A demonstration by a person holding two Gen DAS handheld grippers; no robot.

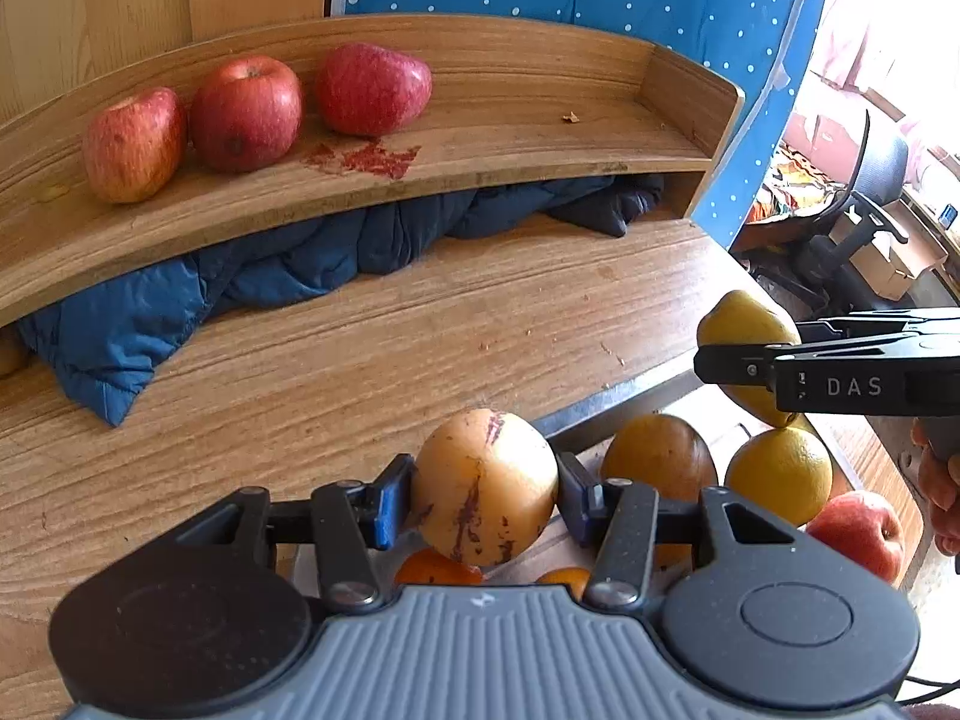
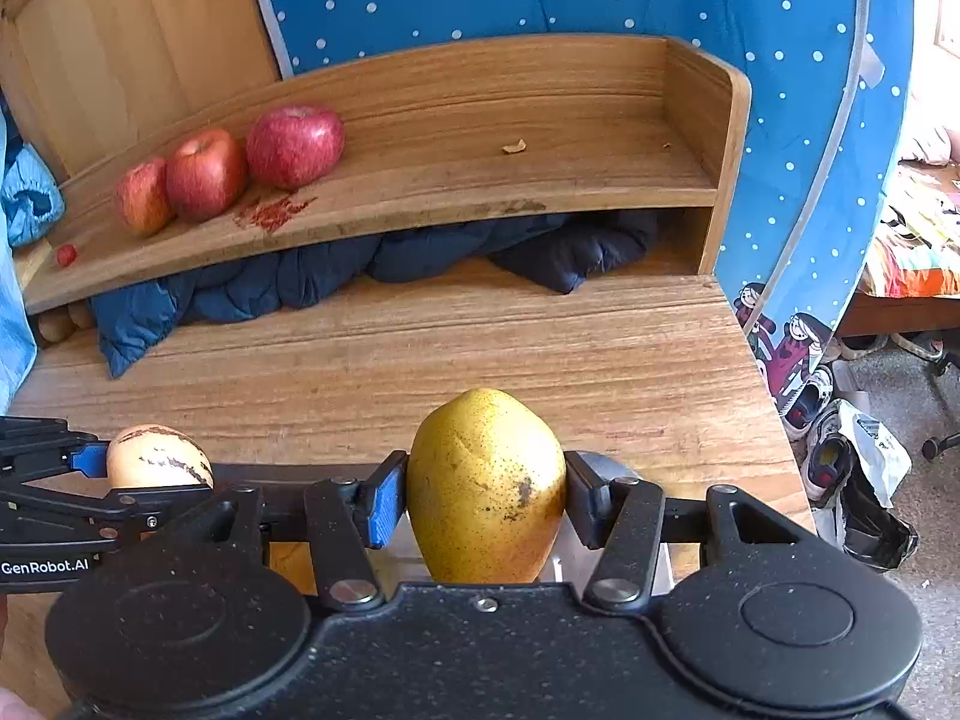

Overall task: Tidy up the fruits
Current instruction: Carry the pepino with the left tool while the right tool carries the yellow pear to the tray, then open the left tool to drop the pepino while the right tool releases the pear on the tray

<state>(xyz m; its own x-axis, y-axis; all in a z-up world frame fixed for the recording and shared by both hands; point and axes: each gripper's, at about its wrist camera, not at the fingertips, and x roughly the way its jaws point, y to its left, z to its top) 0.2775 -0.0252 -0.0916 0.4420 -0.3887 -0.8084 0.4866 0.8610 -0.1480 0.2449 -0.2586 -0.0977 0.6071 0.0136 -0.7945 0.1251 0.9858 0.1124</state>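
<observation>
Right wrist view shows the right gripper [image 2: 486, 495] clamped on a yellow pear [image 2: 486, 486], the pear's long axis upright, stem end up, held above the near edge of the desk [image 2: 540, 348]. The raised wooden shelf [image 2: 480, 180] lies straight ahead and higher, with three red apples [image 2: 207, 174] in a row at its left part; its right part is bare. The left gripper [image 1: 485, 498] grips a pale purple-streaked pepino melon [image 1: 485, 486] and sits just left of the pear. I judge the right hand is nearer to the free right part of the shelf.
</observation>
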